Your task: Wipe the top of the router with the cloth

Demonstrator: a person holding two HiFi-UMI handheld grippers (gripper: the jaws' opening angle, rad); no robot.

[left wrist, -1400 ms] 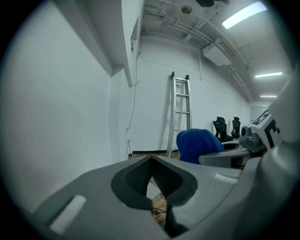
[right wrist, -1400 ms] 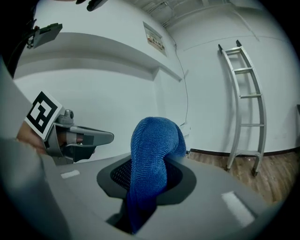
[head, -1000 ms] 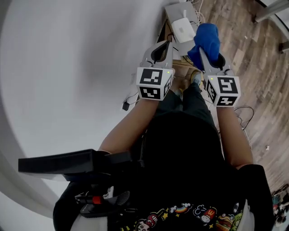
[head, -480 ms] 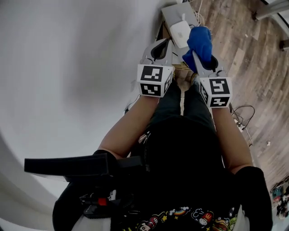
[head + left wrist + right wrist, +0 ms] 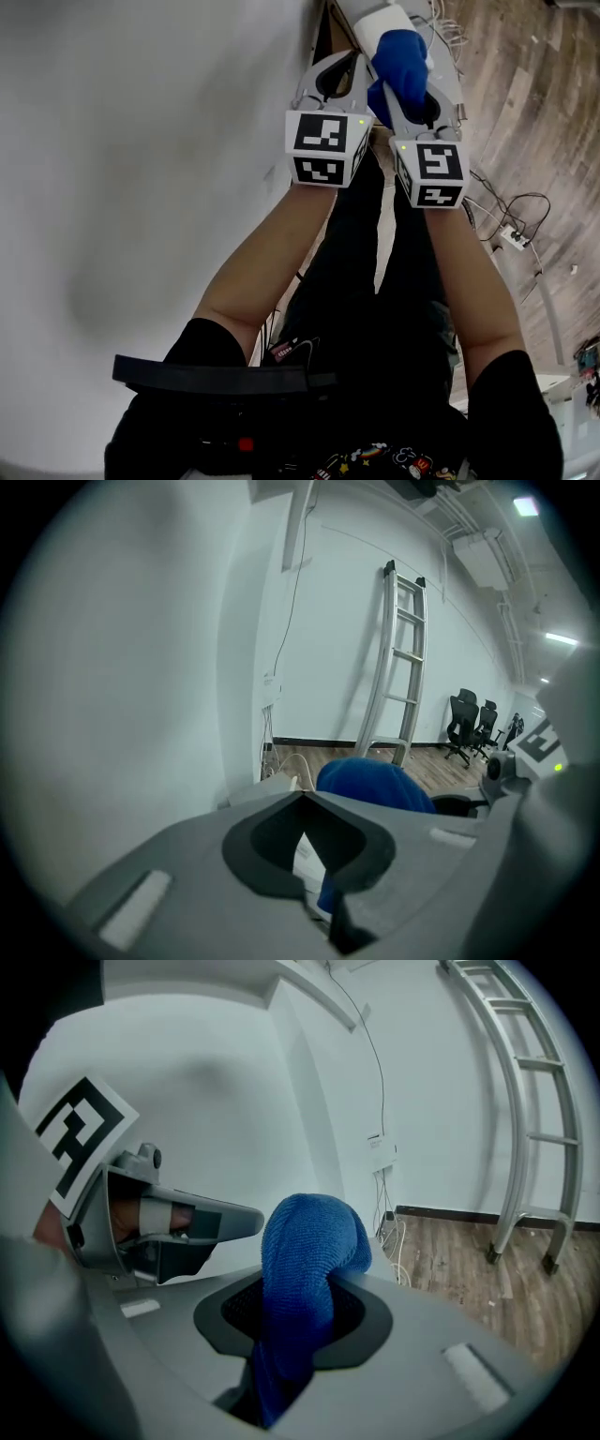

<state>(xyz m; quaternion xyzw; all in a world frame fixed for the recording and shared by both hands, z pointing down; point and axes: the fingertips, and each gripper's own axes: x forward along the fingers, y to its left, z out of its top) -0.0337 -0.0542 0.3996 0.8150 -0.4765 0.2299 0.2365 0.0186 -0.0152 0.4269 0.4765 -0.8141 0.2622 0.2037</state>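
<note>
Head view: cloth is seen bunched in right tool, over near end of white router, which lies just beyond, far by wall. Left gripper view: left tool is held w/ jaws together, nothing betw. them. Right gripper view: jaws are clamped on cloth.

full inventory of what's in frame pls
cloth: one, blue, in the right gripper's jaws, overlapping the router in head view
router: one, white, top edge of head view
ladder: one, silver, against far wall
office chairs: at least two, black, far end of room
cables: several, dark, on wood floor at right
left gripper: one, grey, jaws together on nothing, beside cloth
right gripper: one, grey, jaws shut on cloth
forearms: two, bare, behind the grippers
</note>
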